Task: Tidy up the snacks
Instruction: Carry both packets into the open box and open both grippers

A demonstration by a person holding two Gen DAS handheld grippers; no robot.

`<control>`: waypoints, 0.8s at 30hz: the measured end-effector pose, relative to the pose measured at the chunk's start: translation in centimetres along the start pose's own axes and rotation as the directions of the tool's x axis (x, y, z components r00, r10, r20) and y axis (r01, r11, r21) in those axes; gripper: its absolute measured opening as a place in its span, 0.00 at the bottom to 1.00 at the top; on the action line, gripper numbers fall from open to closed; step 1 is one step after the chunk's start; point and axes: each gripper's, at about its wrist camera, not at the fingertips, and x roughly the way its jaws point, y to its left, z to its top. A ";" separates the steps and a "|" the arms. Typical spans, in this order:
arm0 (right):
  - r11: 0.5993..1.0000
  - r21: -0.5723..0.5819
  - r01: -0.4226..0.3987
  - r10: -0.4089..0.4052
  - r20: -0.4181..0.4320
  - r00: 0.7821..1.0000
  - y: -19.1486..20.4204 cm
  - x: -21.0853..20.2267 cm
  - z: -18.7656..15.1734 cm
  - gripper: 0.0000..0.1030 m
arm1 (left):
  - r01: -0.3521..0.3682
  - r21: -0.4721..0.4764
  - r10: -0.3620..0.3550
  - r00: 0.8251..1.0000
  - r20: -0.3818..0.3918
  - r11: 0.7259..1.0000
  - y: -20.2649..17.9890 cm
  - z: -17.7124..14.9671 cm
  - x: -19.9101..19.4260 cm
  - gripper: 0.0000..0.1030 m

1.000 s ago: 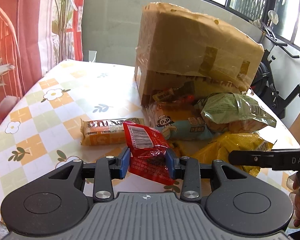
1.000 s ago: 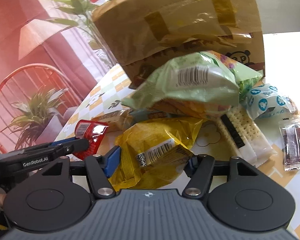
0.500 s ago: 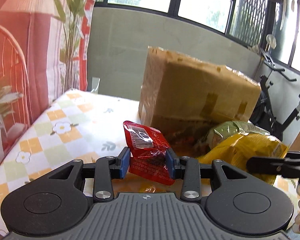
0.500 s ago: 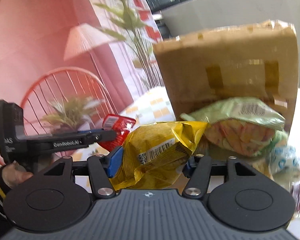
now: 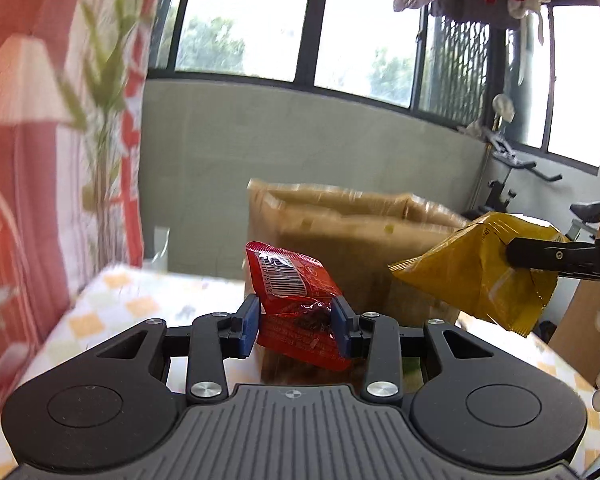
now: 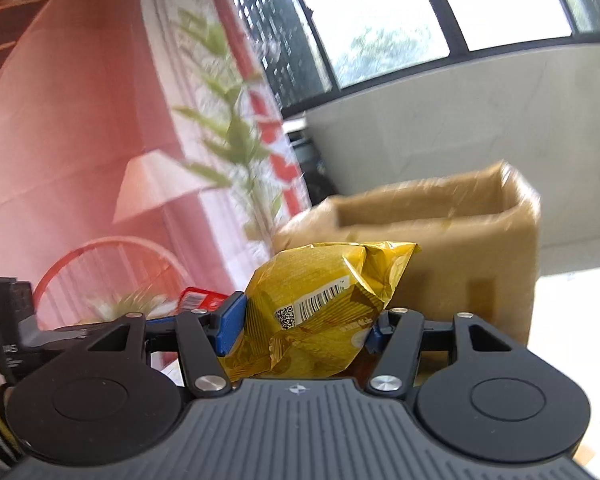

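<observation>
Snacks sat clamped in both grippers, lifted in front of the cardboard box [image 5: 352, 240]. That box, brown, taped and open at the top, stood on the table [image 5: 112, 300], which wore a cloth of orange and pale checks with flowers. Behind it ran a grey wall under dark-framed windows, with a pink curtain and a leafy plant [image 6: 228, 128] to the left, all somewhat blurred.

Next in size came the yellow bag [image 6: 320, 312], crinkled, with a barcode and a square code on its face. The right gripper [image 6: 304, 330] had its blue pads pressed into the bag's two sides, holding it clear of the table before the box's near wall. From the left wrist view the same bag hung at the right, level with the box's rim.

Smallest was the red packet [image 5: 296, 300], glossy with a white barcode. The left gripper [image 5: 296, 322] was closed on its lower half, the top leaning slightly left, just before the box.
</observation>
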 end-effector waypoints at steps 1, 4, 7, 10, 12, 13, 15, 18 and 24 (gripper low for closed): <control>1.000 -0.011 0.010 -0.010 0.016 1.000 -0.3 -0.1 0.6 0.58 | 0.007 0.002 -0.007 1.000 0.013 1.000 -0.2 0.7 0.3 0.39; 0.997 -0.059 0.043 -0.040 0.063 0.997 -1.1 -0.1 2.3 0.58 | 0.031 0.012 -0.031 0.998 0.049 0.999 -1.2 2.7 1.4 0.39; 0.993 -0.092 0.078 -0.069 0.102 0.992 -2.4 0.6 3.9 0.58 | 0.050 0.040 -0.052 0.996 0.074 0.998 -2.4 4.7 3.1 0.39; 0.987 -0.108 0.119 -0.106 0.116 0.988 -3.8 2.2 5.4 0.58 | 0.063 0.064 -0.068 0.995 0.079 0.996 -3.7 6.6 5.5 0.39; 0.982 -0.113 0.148 -0.135 0.119 0.984 -4.8 3.7 6.2 0.58 | 0.078 0.053 -0.082 0.994 0.068 0.996 -4.1 7.6 7.5 0.39; 0.980 -0.114 0.163 -0.150 0.118 0.982 -5.3 4.5 6.5 0.58 | 0.086 0.047 -0.089 0.994 0.061 0.995 -4.2 8.1 8.5 0.39; 0.975 -0.101 0.196 -0.184 0.113 0.976 -6.4 6.3 7.2 0.58 | 0.078 0.043 -0.080 0.996 0.040 0.996 -4.3 9.1 10.8 0.39; 0.973 -0.056 0.226 -0.220 0.094 0.971 -8.1 8.7 7.8 0.58 | 0.071 0.042 -0.071 0.997 0.005 0.997 -4.1 10.1 14.2 0.40; 0.966 0.003 0.257 -0.257 -0.013 0.966 -10.7 12.2 7.8 0.70 | 0.025 0.054 -0.020 0.997 -0.079 0.998 -3.7 10.0 18.5 0.52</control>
